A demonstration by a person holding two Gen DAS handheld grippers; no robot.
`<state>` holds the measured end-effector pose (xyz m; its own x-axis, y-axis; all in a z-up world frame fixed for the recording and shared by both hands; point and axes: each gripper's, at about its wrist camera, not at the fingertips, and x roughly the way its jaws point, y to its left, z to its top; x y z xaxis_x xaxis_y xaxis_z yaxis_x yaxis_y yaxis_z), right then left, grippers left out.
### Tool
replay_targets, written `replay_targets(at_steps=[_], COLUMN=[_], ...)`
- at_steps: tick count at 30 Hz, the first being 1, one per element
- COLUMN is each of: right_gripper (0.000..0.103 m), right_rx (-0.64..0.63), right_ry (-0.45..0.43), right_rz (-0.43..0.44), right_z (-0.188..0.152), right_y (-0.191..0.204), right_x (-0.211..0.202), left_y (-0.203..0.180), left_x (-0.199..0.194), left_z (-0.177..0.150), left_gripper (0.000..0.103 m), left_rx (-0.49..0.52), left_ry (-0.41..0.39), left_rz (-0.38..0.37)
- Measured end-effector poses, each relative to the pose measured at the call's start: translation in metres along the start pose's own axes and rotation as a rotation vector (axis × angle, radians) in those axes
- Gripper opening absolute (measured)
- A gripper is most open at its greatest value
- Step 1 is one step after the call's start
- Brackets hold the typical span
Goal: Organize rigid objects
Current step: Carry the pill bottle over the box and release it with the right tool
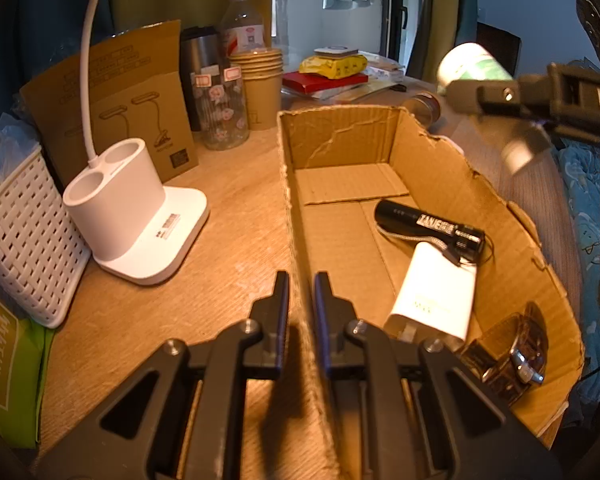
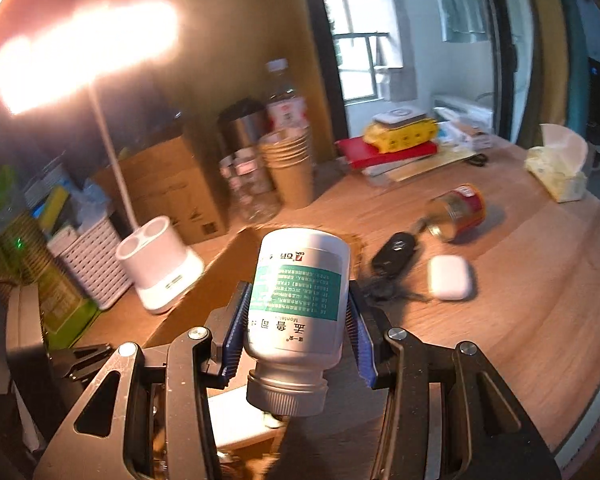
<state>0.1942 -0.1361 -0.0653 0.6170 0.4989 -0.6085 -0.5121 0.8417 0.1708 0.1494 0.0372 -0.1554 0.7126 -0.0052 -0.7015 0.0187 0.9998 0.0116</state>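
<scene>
An open cardboard box (image 1: 440,148) lies on the wooden table. Inside it are a black flashlight (image 1: 428,228), a white power bank (image 1: 436,292) and a wristwatch (image 1: 516,356). My left gripper (image 1: 301,288) is shut on the box's left wall near its front. My right gripper (image 2: 296,320) is shut on a white pill bottle with a green label (image 2: 296,300), held cap-down above the box's far right; the bottle also shows in the left wrist view (image 1: 472,66). On the table lie a black car key (image 2: 394,252), a white earbud case (image 2: 448,278) and a tipped red can (image 2: 458,210).
A white lamp base with cup holes (image 1: 132,216) and a white woven basket (image 1: 28,240) stand left of the box. Behind are a cardboard package (image 1: 120,100), bottles, stacked paper cups (image 1: 262,80), books (image 1: 324,80) and a tissue box (image 2: 558,168).
</scene>
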Motion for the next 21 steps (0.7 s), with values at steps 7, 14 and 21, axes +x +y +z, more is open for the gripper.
replay_targets(at_steps=[7,14,21], right_gripper=[0.048,0.048,0.049], right_rx=[-0.055,-0.09,-0.04], right_ry=[0.062,0.127,0.19], right_rz=[0.06,0.08,0.123], right_z=[-0.007,-0.015,-0.018], right_y=[0.031,0.049,0.046], right_x=[0.016,0.031,0.042], left_y=[-0.001,-0.001,0.003], left_x=[-0.001,-0.002,0.0], left_z=[0.0,0.0,0.001], left_gripper=[0.015,0.015,0.015], left_rx=[-0.001,-0.003,-0.019], left_ry=[0.0,0.001,0.004], left_rz=[0.002,0.0,-0.012])
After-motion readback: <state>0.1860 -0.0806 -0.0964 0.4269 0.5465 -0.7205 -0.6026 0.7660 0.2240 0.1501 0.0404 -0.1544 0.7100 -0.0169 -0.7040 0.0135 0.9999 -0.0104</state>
